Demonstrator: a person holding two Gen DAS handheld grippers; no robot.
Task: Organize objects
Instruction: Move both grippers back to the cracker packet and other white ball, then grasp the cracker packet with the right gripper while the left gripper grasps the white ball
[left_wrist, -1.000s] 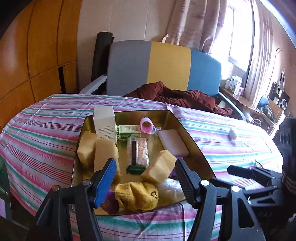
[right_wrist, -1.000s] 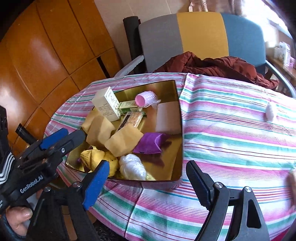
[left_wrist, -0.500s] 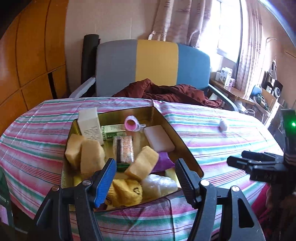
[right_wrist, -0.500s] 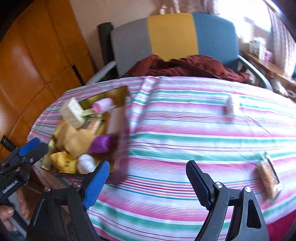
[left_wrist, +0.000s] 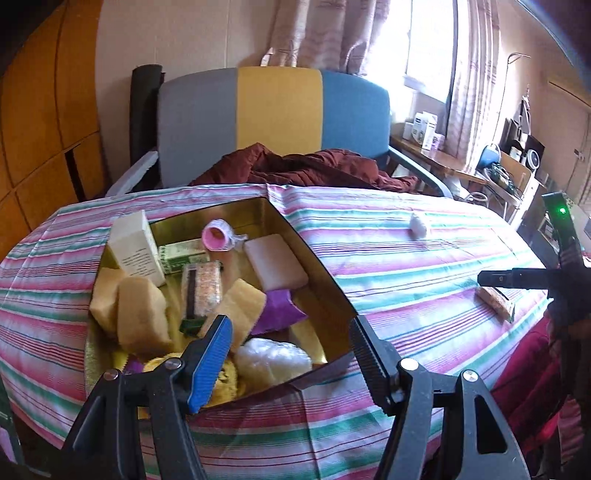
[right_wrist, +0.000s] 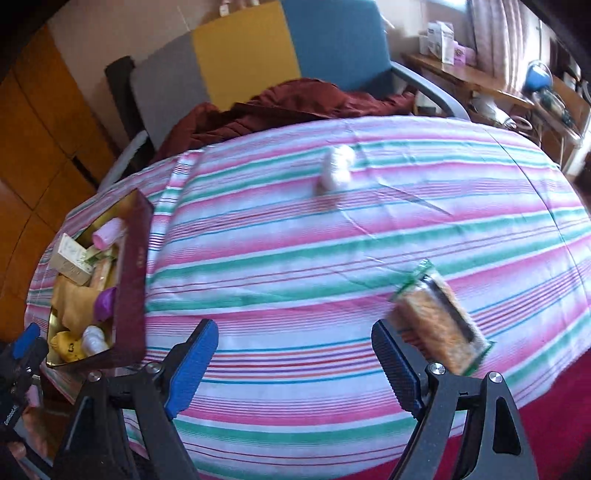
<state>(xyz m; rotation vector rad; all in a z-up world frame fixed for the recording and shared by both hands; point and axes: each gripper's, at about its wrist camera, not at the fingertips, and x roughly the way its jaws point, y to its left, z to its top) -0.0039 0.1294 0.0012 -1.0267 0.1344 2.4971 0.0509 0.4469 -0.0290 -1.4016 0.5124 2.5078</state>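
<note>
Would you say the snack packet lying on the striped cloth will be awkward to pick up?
The snack packet lies flat, so pinching its sides seems easiest. Its glossy film probably slips and crinkles. The contents look crumbly, so squeeze gently.

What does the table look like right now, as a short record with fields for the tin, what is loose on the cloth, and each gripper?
tin: gold tin on the striped tablecloth, holding sponges, a white box, a pink roller, a purple pouch and other items
loose on cloth: snack packet and a small white bundle
left gripper: left gripper open, nothing between its fingers, over the tin's near edge
right gripper: right gripper jaws opening, nothing between them; the snack packet lies just beyond its right-hand finger
</note>
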